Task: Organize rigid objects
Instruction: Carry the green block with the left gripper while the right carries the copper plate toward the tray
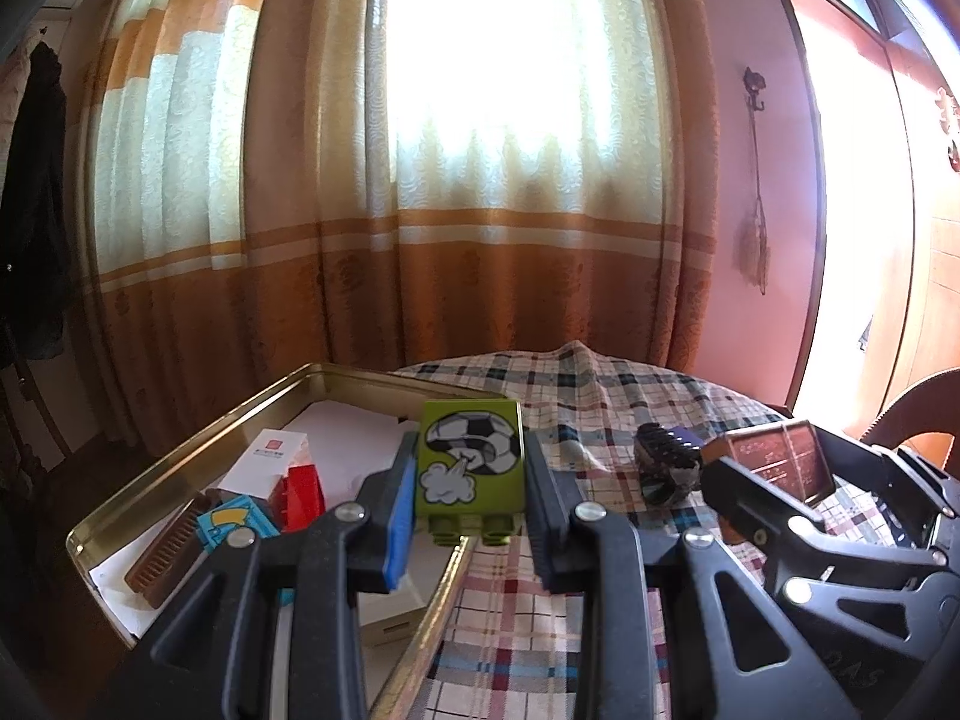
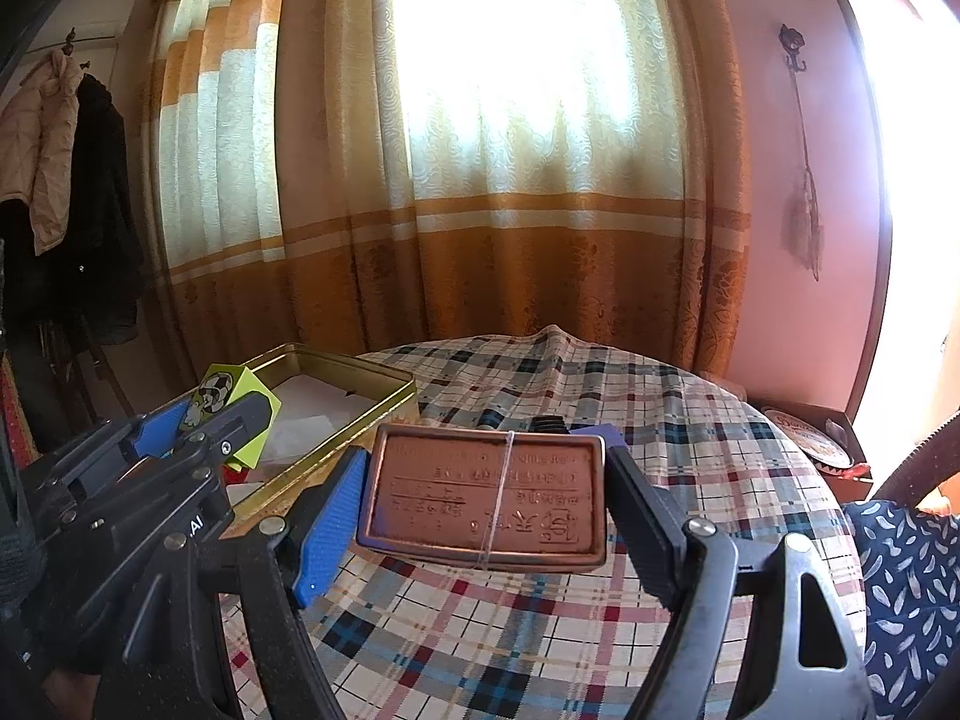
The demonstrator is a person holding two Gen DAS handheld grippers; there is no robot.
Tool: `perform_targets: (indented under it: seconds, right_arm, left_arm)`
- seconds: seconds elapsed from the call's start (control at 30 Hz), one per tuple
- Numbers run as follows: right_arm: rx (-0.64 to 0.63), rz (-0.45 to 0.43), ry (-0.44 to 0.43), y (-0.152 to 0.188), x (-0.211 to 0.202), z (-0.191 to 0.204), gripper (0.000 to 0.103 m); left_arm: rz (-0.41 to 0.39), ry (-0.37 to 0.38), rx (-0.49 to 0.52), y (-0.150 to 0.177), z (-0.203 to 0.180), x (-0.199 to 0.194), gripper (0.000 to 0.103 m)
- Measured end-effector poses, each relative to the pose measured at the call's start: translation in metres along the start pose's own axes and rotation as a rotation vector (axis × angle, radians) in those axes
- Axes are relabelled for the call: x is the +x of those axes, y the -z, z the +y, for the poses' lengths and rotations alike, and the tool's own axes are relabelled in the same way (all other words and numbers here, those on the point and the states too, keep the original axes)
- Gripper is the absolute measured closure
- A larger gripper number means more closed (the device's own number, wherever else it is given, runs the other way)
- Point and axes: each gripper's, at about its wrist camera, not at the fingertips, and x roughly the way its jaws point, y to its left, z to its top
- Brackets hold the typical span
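Two hand-held claws work over a round worktop [image 2: 540, 630] covered in a plaid cloth, with an orange and cream curtain [image 1: 420, 180] glowing behind. The left claw [image 1: 471, 480] is clenched on a lime green toy block [image 1: 471, 459] printed with a football, its pads pressing the block's two sides and its studs pointing down toward the camera. The block is held in the air above the near right rim of a shallow gold tin tray [image 1: 180, 456], probably so it can be set down inside with the other sorted pieces. Already lying in the tray are a brown comb [image 1: 165, 558], a blue block [image 1: 231, 525], a red block [image 1: 303, 489] and a small white card box [image 1: 270, 459], resting on white paper. The right claw [image 2: 486, 498] grasps a flat copper-coloured tin [image 2: 486, 498] by its short ends, lifted off the cloth with its embossed face toward the camera, a thin band wrapped around its middle; it seems to be waiting its turn beside the tray. A dark ridged object [image 1: 666, 468], too unclear to name, is left on the cloth between the two claws.
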Motion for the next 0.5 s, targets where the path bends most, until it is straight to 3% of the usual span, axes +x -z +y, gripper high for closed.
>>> perform_targets:
  seconds: [0.5]
  right_arm:
    - [-0.019, 0.013, -0.047, 0.002, -0.001, 0.014, 0.023]
  left_arm:
    - [-0.011, -0.008, -0.017, 0.002, 0.017, -0.015, 0.073]
